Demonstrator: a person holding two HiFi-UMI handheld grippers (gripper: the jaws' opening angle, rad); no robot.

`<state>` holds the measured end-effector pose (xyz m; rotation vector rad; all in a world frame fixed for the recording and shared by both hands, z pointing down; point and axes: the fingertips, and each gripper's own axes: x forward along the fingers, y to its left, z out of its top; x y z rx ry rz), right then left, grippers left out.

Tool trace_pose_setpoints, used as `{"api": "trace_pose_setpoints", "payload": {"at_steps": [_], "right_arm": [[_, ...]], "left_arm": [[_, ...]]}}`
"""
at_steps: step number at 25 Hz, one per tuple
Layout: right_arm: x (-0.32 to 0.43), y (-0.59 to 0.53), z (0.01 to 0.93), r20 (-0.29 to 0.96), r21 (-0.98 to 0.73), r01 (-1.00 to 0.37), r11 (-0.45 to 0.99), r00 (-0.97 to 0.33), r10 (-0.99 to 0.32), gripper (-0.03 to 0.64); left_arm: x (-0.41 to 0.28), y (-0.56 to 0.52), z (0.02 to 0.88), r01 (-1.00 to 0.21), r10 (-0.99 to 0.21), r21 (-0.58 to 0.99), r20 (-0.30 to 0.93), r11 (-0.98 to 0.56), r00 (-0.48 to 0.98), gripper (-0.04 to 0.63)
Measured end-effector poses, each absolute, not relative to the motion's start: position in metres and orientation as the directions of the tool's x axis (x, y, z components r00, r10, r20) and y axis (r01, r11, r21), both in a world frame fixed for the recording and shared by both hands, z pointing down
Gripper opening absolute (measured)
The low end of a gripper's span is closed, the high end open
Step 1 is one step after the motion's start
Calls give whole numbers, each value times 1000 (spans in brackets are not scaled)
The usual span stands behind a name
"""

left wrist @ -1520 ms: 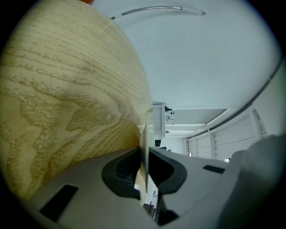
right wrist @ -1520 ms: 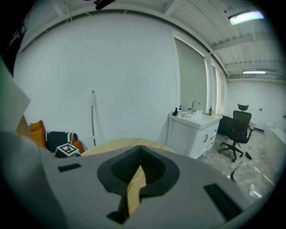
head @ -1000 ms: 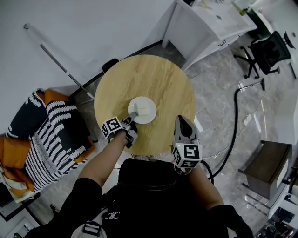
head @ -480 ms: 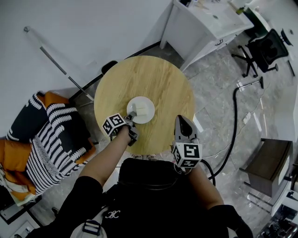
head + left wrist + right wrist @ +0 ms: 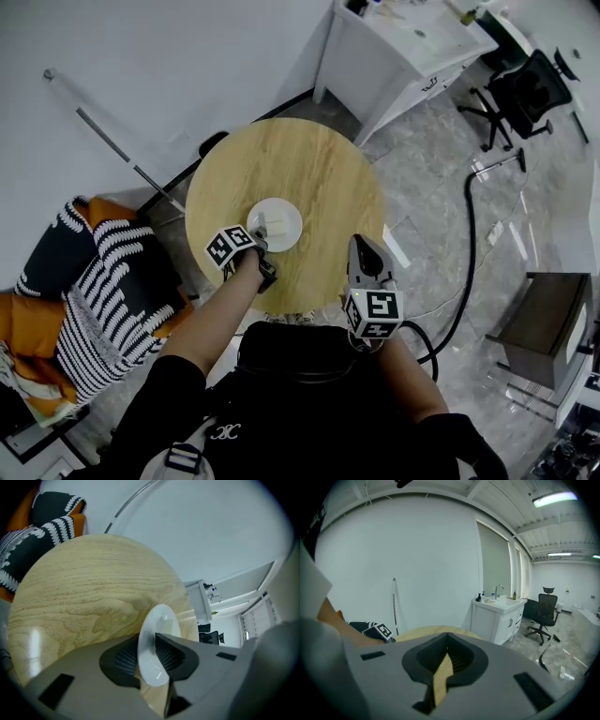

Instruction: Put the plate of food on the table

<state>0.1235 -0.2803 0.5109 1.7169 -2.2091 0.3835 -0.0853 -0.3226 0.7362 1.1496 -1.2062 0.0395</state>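
Note:
A small white plate (image 5: 275, 225) with a pale piece of food on it rests on the round wooden table (image 5: 309, 169), left of the table's middle. My left gripper (image 5: 255, 240) reaches in from the near side. Its jaws are opening, and the plate's rim (image 5: 161, 620) stands between them in the left gripper view, where the left gripper (image 5: 152, 656) shows a gap beside the rim. My right gripper (image 5: 365, 246) hovers at the table's near right edge, shut and empty. In the right gripper view only a thin strip of table shows between the right gripper (image 5: 445, 667) jaws.
A black-and-white striped blanket on an orange seat (image 5: 94, 281) sits left of the table. A white sink cabinet (image 5: 394, 47) and a black office chair (image 5: 525, 94) stand at the far right. A black hose (image 5: 469, 244) and a dark side table (image 5: 548, 319) lie to the right.
The plate and my left gripper stay at nearly the same spot on the table, while the whole view has drifted slightly. The right gripper has not moved.

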Motion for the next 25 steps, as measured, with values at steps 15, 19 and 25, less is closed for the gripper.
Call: {"api": "trace_pose_setpoints", "payload": {"at_steps": [15, 19, 25], "right_arm": [[128, -274, 509, 398, -45, -967, 252, -248, -883, 8], [120, -276, 505, 384, -49, -960, 277, -274, -882, 8], [106, -282, 501, 365, -57, -945, 322, -319, -875, 8]], "left_arm": [[-120, -306, 726, -609, -533, 596, 787, 523, 311, 137], [-123, -305, 712, -597, -557, 637, 753, 487, 349, 135], [-127, -305, 688, -628, -620, 671, 699, 395, 356, 6]]}}
